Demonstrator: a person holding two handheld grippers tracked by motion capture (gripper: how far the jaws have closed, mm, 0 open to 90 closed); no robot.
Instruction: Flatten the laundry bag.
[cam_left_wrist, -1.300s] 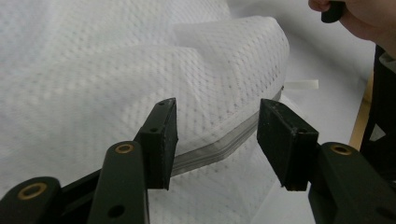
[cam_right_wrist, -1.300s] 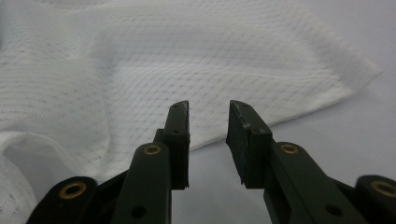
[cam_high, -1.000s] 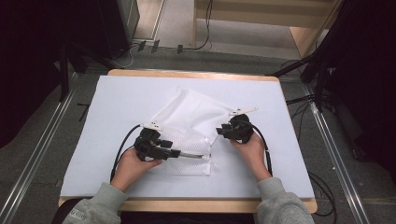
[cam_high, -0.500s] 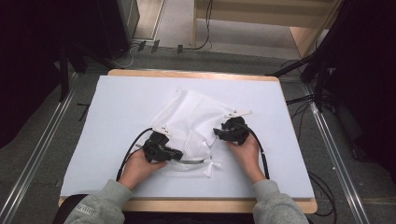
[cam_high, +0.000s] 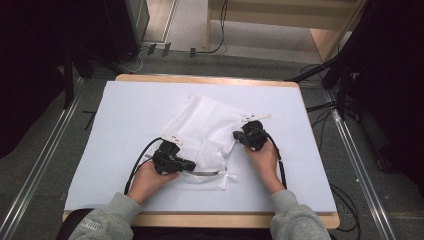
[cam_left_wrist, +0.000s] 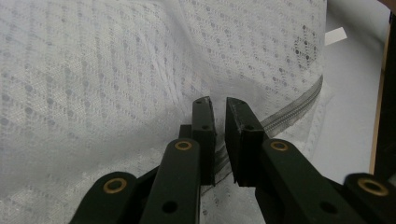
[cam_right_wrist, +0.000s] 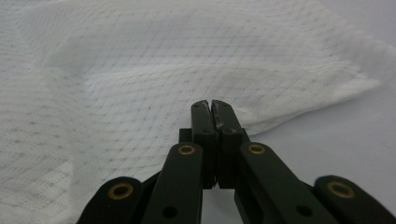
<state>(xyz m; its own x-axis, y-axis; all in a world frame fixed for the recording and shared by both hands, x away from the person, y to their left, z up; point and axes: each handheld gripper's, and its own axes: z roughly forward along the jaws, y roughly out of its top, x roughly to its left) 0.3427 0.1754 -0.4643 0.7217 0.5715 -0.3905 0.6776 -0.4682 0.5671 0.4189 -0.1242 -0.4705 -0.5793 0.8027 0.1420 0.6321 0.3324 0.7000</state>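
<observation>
White mesh zipper bag (cam_high: 207, 132), rumpled, flat mid-table

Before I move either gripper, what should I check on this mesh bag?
1. Right gripper shut at the mesh bag's edge: ok.
2. Mesh actually pinched in it: cannot tell.
3. Left gripper, jaws just been closing, narrow gap at the zipper: ok.
4. Zipper gripped: cannot tell.
5. Bag lying flat on the table cover: not ok, rumpled.

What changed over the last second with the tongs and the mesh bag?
Both tongs have just been closing. The left tongs pinch the mesh bag by its zipper; the right tongs shut on its edge. Hands barely moved; the bag stays flat on the table.
</observation>
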